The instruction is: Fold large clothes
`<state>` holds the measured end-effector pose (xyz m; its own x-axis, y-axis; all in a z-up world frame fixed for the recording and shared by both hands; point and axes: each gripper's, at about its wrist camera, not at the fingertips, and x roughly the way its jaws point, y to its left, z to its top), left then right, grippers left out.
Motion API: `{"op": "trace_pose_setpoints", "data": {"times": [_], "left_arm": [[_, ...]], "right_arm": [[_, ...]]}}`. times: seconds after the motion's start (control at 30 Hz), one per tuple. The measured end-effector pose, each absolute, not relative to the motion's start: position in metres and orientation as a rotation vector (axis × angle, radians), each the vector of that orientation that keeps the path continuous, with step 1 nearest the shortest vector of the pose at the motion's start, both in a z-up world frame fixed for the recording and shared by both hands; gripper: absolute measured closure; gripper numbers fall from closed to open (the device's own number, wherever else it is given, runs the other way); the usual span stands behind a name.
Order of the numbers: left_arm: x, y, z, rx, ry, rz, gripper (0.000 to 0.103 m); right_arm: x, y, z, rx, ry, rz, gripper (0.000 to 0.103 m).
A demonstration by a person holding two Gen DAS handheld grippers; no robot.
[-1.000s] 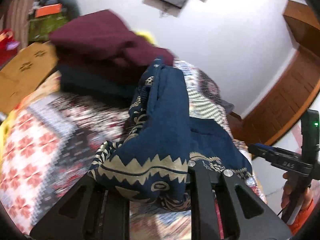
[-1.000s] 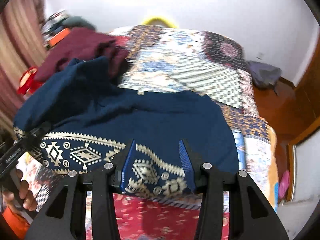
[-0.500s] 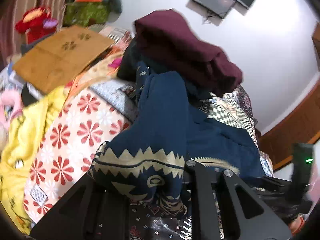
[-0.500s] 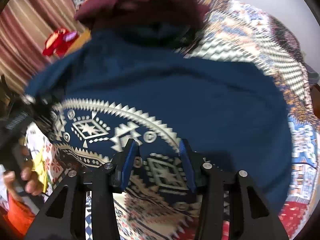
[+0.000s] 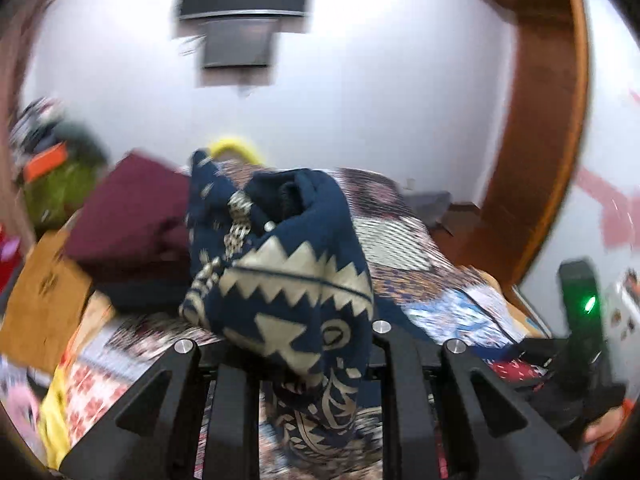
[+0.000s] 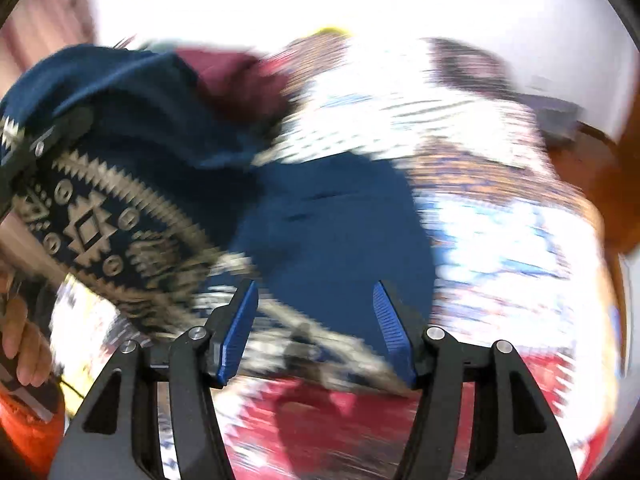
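Observation:
A navy garment with a cream zigzag border [image 5: 296, 280] is bunched in my left gripper [image 5: 296, 344], which is shut on it and holds it above the patterned bed. In the right wrist view the same garment [image 6: 328, 224] drapes from upper left down across the bed, blurred by motion. My right gripper [image 6: 316, 320] has its blue pads [image 6: 240, 320] wide apart, and the cloth's border lies loose between them. The left gripper also shows at the left edge of the right wrist view [image 6: 36, 148], and the right gripper shows at the right edge of the left wrist view [image 5: 580, 332].
A maroon folded garment [image 5: 132, 216] sits on a dark pile at the back left of the patchwork bedspread [image 5: 404, 240]. A brown mat [image 5: 44, 304] lies left. A wooden door frame [image 5: 552, 120] stands right, a screen [image 5: 240, 12] on the wall.
My right gripper has opened and let go of the garment's border. Both views have tilted up toward the wall, and my left gripper has lifted its bunch of cloth higher.

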<state>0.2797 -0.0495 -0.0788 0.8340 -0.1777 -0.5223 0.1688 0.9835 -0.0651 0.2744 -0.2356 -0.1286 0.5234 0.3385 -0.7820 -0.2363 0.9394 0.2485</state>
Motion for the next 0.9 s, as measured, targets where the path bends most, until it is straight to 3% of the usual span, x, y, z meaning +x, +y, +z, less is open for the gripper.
{"op": "trace_pose_setpoints", "data": {"times": [0.13, 0.3, 0.43, 0.5, 0.53, 0.9], "left_arm": [[0.305, -0.117, -0.114, 0.051, 0.707, -0.322, 0.085], [0.341, -0.144, -0.195, -0.035, 1.087, -0.471, 0.081], [0.33, -0.143, -0.19, 0.01, 1.042, -0.485, 0.067], [0.326, -0.142, -0.185, 0.015, 1.036, -0.504, 0.045], [0.323, -0.142, -0.181, 0.013, 1.035, -0.518, 0.041], [0.285, -0.092, -0.124, -0.004, 0.858, -0.431, 0.039]], "right_arm": [[0.257, -0.299, -0.126, 0.208, 0.932, 0.217, 0.046], [0.238, -0.334, -0.123, 0.17, 0.901, 0.095, 0.046], [0.235, -0.331, -0.121, 0.128, 0.893, 0.11, 0.046], [0.235, -0.321, -0.12, 0.105, 0.886, 0.131, 0.046], [0.233, -0.317, -0.119, 0.097, 0.883, 0.139, 0.046], [0.237, -0.265, -0.104, -0.005, 0.82, 0.229, 0.046]]}}
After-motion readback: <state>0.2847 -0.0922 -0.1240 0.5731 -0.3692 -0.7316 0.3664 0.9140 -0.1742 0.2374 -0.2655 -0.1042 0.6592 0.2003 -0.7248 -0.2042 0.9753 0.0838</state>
